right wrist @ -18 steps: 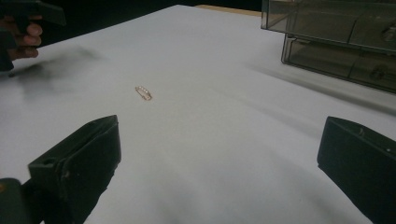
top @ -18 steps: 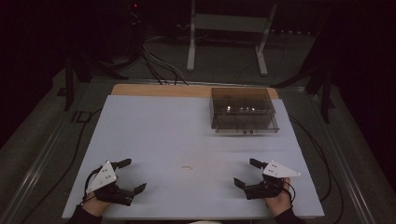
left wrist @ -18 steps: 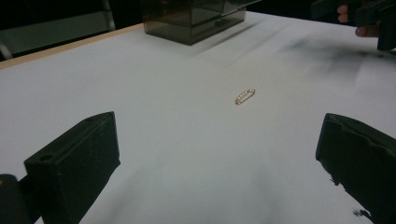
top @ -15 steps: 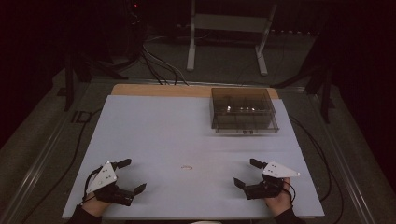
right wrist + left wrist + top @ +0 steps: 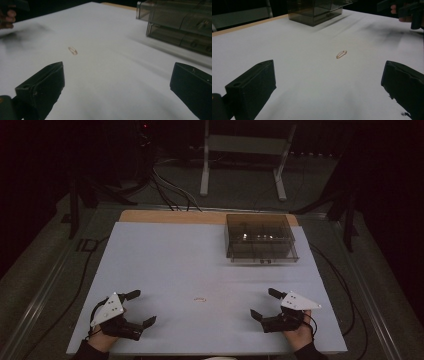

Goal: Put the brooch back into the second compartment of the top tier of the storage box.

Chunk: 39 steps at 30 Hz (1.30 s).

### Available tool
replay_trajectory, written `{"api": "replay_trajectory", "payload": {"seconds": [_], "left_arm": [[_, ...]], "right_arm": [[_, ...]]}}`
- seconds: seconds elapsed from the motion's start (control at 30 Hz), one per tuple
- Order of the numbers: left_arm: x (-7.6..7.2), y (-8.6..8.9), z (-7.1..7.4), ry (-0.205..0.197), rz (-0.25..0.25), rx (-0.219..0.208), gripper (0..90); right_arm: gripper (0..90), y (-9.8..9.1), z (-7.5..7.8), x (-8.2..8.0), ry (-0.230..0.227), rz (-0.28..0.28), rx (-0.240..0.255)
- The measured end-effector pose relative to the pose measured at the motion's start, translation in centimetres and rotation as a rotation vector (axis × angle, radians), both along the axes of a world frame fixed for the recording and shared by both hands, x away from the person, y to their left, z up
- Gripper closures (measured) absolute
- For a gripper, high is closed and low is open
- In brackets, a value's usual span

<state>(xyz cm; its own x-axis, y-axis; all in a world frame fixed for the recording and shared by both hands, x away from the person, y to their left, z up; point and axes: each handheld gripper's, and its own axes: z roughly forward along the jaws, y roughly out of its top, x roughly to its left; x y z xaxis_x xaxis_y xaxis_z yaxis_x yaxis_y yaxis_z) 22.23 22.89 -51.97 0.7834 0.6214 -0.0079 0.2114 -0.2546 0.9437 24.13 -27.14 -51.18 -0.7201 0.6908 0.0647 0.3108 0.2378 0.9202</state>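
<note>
- A small gold clasp [image 5: 200,299], set with a row of tiny pale stones, lies flat on the white tabletop [image 5: 165,255] near the front edge, roughly midway between the two hands and touching nothing.
- The left hand-held gripper [image 5: 136,308] rests at the front left corner, jaws spread wide and empty; in the left gripper view the clasp [image 5: 341,54] sits ahead of them, well apart.
- The right hand-held gripper [image 5: 264,304] rests at the front right, likewise released and holding nothing; in the right gripper view the clasp [image 5: 73,50] lies ahead and to the left of its jaws.
- A smoky translucent drawer box [image 5: 260,238] stands at the far right of the tabletop, well apart from the clasp; its drawers look closed.
- Judged risk: the clasp is thin and lies flat, so broad black jaws may skid it across the smooth sheet rather than catch it.
- A pinch off-centre could flip it or flick it toward the front edge.
- If the box is the goal, a closed drawer would need opening first; carrying so slight a piece that far invites a drop.
</note>
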Motion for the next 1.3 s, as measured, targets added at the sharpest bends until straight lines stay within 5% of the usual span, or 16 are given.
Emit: {"api": "replay_trajectory", "payload": {"seconds": [0.47,1.3], "left_arm": [[-0.1,-0.1,0.1,0.004,-0.002,0.001,0.6],[-0.1,0.0,0.1,0.002,0.015,0.001,0.6]], "right_arm": [[0.0,1.1,3.6,0.2,-0.039,-0.007,0.054],[0.0,5.7,5.5,2.6,-0.058,0.107,0.099]]}}
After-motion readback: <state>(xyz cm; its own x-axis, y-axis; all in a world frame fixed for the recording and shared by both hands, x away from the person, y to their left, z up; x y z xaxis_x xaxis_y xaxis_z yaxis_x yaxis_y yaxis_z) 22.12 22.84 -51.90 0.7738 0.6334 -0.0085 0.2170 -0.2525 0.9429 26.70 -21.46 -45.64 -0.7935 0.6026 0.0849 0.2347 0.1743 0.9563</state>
